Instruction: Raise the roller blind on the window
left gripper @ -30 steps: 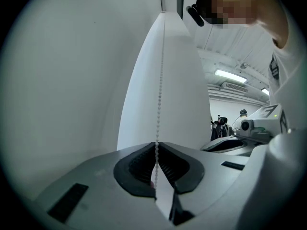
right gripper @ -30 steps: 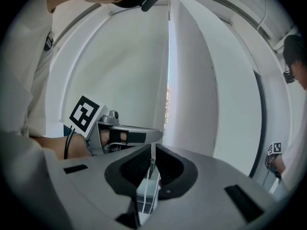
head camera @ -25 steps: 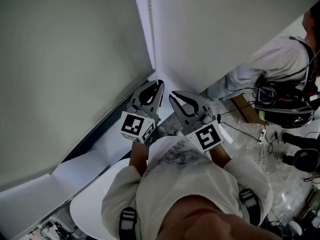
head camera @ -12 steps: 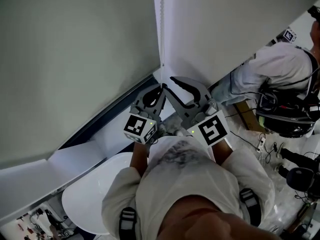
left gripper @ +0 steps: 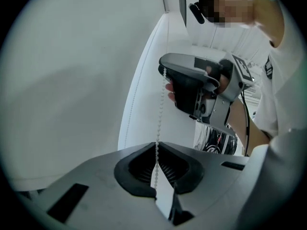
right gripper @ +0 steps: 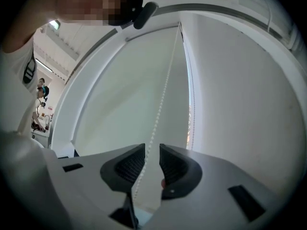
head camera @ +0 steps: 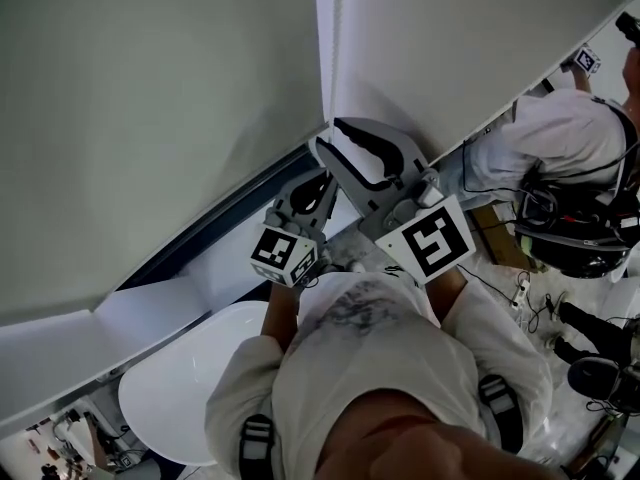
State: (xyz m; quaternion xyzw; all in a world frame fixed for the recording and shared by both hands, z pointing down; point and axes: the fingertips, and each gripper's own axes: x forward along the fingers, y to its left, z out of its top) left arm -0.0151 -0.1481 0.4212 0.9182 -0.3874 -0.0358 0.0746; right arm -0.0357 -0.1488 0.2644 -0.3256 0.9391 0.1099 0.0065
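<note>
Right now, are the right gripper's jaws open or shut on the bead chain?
Open: right gripper shows jaws apart, bead chain passing loose between them.

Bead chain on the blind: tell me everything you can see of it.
The bead chain is a thin white string of small round beads, plastic by the look. It hangs from the top corner of the pale roller blind and runs taut and nearly straight in front of it. The left gripper is clamped shut on it at the lower end. Higher up it passes through the gap of the right gripper, whose jaws stand apart and do not pinch it.
</note>
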